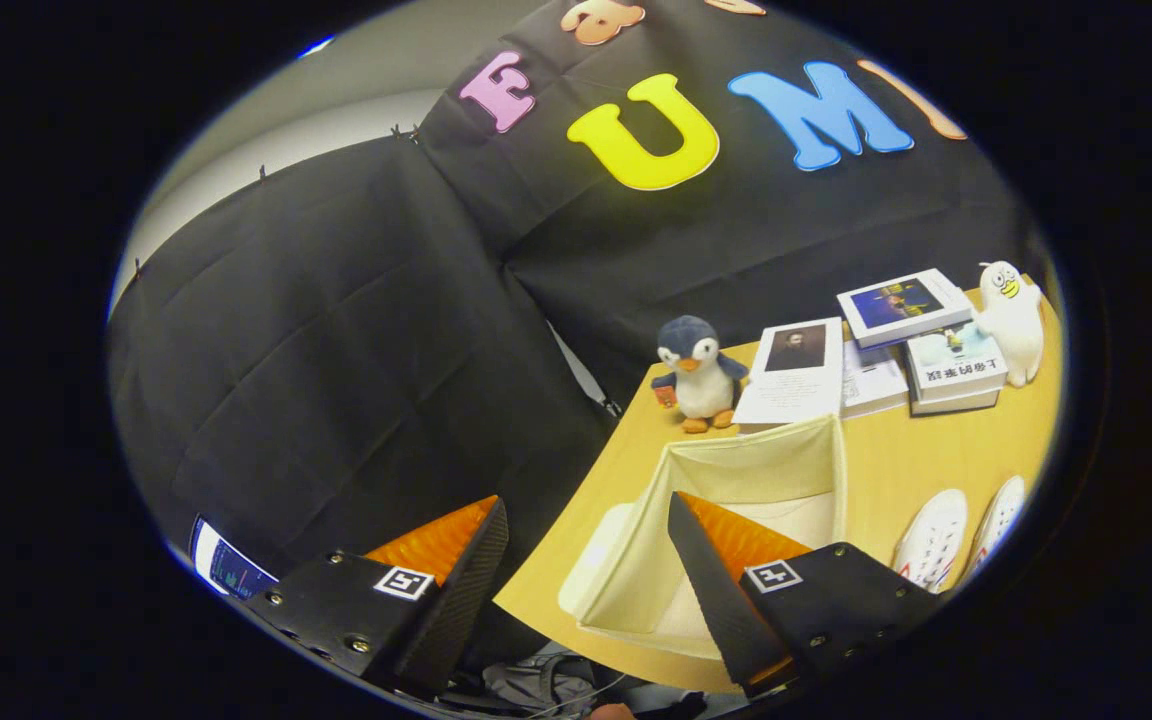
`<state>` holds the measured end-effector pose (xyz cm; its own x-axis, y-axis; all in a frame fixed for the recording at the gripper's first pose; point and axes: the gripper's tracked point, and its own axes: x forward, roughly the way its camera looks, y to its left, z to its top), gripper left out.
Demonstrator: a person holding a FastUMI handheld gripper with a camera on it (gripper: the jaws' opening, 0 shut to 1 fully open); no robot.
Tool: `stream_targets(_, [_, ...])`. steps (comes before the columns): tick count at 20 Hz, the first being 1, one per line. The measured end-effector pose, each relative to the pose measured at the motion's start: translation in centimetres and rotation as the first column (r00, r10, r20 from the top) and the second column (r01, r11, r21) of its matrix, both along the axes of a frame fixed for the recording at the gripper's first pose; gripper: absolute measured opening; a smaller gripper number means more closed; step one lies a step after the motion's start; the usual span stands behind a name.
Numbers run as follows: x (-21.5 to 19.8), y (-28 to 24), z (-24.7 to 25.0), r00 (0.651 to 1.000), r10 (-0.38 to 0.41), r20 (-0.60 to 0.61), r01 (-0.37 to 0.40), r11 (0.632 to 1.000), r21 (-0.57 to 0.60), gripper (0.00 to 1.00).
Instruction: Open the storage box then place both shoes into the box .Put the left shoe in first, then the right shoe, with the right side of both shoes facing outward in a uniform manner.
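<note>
Gripper [586, 515] agape; shoes [956, 540] seemingly toes-away.

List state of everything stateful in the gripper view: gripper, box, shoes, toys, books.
gripper: open, fingers apart, holding nothing
storage box: open, nothing visible inside, on the table
shoes: both out on the table beside the box, side by side
penguin toy: upright beyond the box
white figure toy: upright beside the books
books: closed, lying flat, some stacked

Counter [876, 470]: pale wood, tilted.
On it: open cream storage box [736, 480], two white shoes [931, 540], books [901, 300], penguin plush [701, 375], white figure [1014, 320].
Tongs [586, 570]: spread apart, empty.
</note>
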<state>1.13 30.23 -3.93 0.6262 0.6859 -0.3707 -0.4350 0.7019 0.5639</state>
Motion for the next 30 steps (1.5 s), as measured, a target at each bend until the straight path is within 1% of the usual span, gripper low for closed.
stream_targets(7, [1.1,-8.7,-2.5,0.995,-0.095,-0.002,0.094,0.989,-0.114,0.97])
stream_targets(10, [1.1,-11.1,-3.9,0.992,-0.120,-0.030,0.115,0.984,-0.134,0.97])
stream_targets(13, [1.5,-13.8,-5.9,0.988,-0.150,-0.045,0.140,0.973,-0.186,0.97])
stream_targets(18, [1.7,-17.3,-9.8,0.972,-0.206,-0.114,0.177,0.958,-0.224,0.98])
stream_targets(23, [1.7,-20.3,-14.5,0.953,-0.242,-0.184,0.183,0.940,-0.290,0.98])
stream_targets(27, [1.1,-21.8,-18.0,0.930,-0.253,-0.267,0.169,0.938,-0.302,0.98])
stream_targets(30, [1.0,-22.7,-20.2,0.915,-0.263,-0.306,0.162,0.934,-0.318,0.98])
